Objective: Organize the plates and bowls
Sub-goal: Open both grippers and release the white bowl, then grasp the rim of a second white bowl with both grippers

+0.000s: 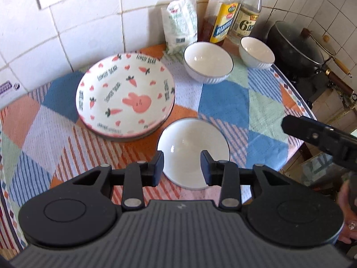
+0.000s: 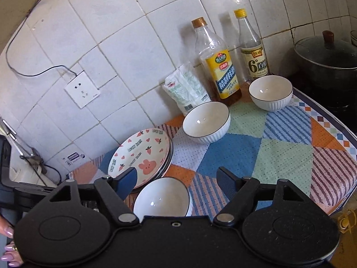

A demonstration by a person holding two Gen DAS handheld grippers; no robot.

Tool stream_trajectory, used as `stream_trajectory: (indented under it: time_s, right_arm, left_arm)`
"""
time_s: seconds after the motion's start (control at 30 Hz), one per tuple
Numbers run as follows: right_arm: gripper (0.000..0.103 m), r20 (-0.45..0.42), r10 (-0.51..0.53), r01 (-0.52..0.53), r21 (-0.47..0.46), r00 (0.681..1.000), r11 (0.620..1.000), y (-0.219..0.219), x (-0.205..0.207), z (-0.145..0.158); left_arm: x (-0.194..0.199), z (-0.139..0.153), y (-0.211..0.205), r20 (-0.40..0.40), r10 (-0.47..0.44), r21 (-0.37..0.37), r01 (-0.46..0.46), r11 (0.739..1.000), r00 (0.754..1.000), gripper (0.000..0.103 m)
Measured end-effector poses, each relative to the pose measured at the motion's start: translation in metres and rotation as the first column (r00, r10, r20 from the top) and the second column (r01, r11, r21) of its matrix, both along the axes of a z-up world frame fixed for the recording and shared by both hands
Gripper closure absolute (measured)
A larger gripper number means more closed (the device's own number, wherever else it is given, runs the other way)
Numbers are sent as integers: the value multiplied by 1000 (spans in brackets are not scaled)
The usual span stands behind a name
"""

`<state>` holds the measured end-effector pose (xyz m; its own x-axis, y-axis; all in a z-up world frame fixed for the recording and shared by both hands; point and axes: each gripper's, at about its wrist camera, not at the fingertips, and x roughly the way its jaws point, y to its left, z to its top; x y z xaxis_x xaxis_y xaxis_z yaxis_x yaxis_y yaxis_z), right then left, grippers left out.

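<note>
A stack of rabbit-and-carrot patterned plates (image 1: 125,96) (image 2: 140,156) sits on the patchwork cloth near the tiled wall. Three white bowls with dark rims stand on the cloth: a near one (image 1: 193,147) (image 2: 162,197), a middle one (image 1: 208,61) (image 2: 206,121) and a far one (image 1: 256,52) (image 2: 271,92). My left gripper (image 1: 182,167) is open and empty, just above the near bowl's front rim. My right gripper (image 2: 177,179) is open and empty above the near bowl; it also shows in the left wrist view (image 1: 321,139) at the right.
Two bottles (image 2: 217,64) (image 2: 252,49) and a white bag (image 2: 187,88) stand against the wall behind the bowls. A lidded dark pot (image 2: 328,53) sits on the stove at the right. The cloth-covered counter (image 2: 290,151) ends at the right and front. A wall socket (image 2: 82,89) is on the left.
</note>
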<state>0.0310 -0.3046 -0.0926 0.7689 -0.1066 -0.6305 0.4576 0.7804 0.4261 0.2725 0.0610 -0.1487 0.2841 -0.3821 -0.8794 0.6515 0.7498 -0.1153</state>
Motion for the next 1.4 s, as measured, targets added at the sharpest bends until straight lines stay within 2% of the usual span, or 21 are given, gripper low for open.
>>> stream_trajectory:
  time_s: [0.13, 0.2, 0.33, 0.47, 0.6, 0.7, 0.77, 0.9, 0.97, 1.03, 1.17, 1.23, 1.27, 1.4]
  right_arm:
    - [21, 8, 10, -10, 12, 1000, 1000, -16, 18, -5]
    - [22, 23, 8, -9, 40, 1000, 999, -27, 27, -7]
    - [27, 38, -1, -3, 108, 999, 994, -49, 43, -10]
    - [28, 10, 23, -24, 108, 1000, 994, -73, 61, -15]
    - [29, -25, 41, -38, 111, 999, 993, -100, 83, -33]
    - [32, -98, 17, -7, 110, 995, 994, -120, 106, -60]
    - [34, -127, -4, 21, 134, 992, 991, -131, 118, -79]
    - [35, -129, -27, 54, 217, 991, 975, -147, 132, -101]
    - [41, -151, -21, 57, 236, 988, 970, -153, 139, -109]
    - [49, -180, -14, 58, 241, 984, 969, -159, 146, -115]
    - [51, -203, -38, 88, 243, 978, 966, -170, 151, -126]
    - [49, -255, -82, 126, 161, 963, 979, -171, 155, -131]
    - [49, -260, -85, 128, 153, 962, 980, -172, 157, -133]
    - [53, -212, -85, 127, 194, 974, 973, -181, 154, -137]
  left_arm:
    - [12, 4, -13, 24, 10, -1, -10, 1000, 1000, 68]
    - [17, 9, -20, 44, 16, 12, -17, 1000, 999, 68]
    - [29, 23, -32, 56, 23, -14, -22, 1000, 998, 67]
    - [47, 23, -48, 73, 52, -27, -50, 998, 996, 66]
    - [67, 9, -68, 49, 89, -62, -86, 994, 995, 65]
    - [79, -7, -86, 51, 109, -72, -105, 992, 993, 65]
    - [85, -18, -99, 55, 117, -62, -114, 992, 992, 65]
    - [98, -36, -118, 26, 146, -72, -144, 987, 989, 63]
    - [106, -47, -126, -4, 167, -73, -167, 983, 986, 62]
    - [113, -56, -133, -28, 183, -59, -185, 981, 983, 62]
    - [122, -72, -144, -43, 204, -6, -204, 979, 978, 62]
    - [125, -78, -148, -48, 207, 0, -207, 978, 977, 61]
    - [126, -81, -151, -47, 210, 6, -210, 978, 977, 60]
    - [131, -85, -162, 10, 251, 35, -251, 967, 968, 60]
